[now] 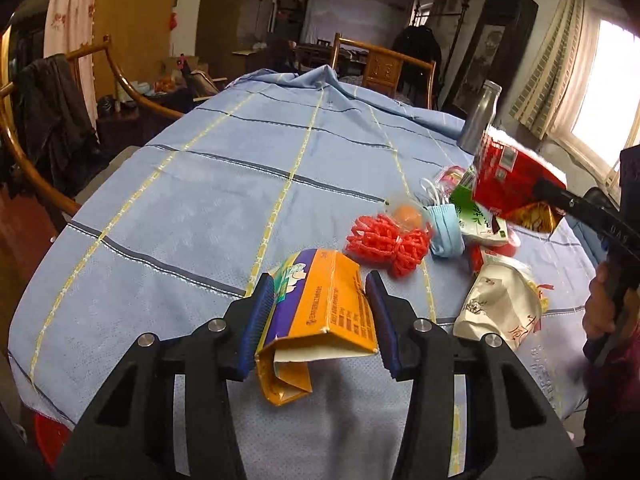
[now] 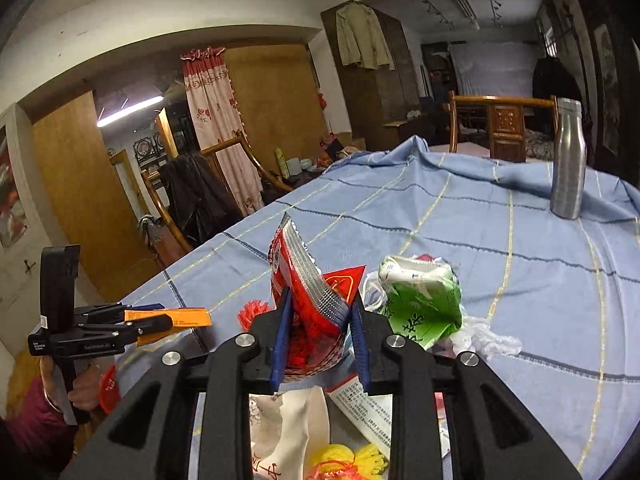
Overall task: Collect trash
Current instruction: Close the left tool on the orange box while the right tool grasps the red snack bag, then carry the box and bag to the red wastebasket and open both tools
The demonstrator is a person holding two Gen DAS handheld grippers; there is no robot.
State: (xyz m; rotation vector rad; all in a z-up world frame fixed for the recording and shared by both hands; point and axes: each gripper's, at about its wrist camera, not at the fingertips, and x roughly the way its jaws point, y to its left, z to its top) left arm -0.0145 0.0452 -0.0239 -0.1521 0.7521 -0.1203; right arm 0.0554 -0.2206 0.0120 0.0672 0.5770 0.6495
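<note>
The left gripper (image 1: 318, 316) clamps its fingers on a flattened orange cardboard box (image 1: 324, 312), lifted off the counter (image 1: 200, 200) and its blue checked cloth. The right gripper (image 2: 320, 340) pinches a crinkly red foil packet (image 2: 308, 300) above the trash heap near the counter's right edge: red foam netting (image 1: 388, 244), a blue mask (image 1: 446, 232), a green carton (image 2: 420, 304). A ribbed metal bottle (image 2: 568, 164) stands near the far right corner.

A pale blue tablecloth (image 1: 192, 200) crossed by yellow and dark blue stripes carries an orange-and-purple carton (image 1: 324, 304), a red foil packet (image 2: 308, 300), a green-and-white carton (image 2: 420, 300), coral-red netting (image 1: 388, 244) and a light blue mask (image 1: 446, 232).
</note>
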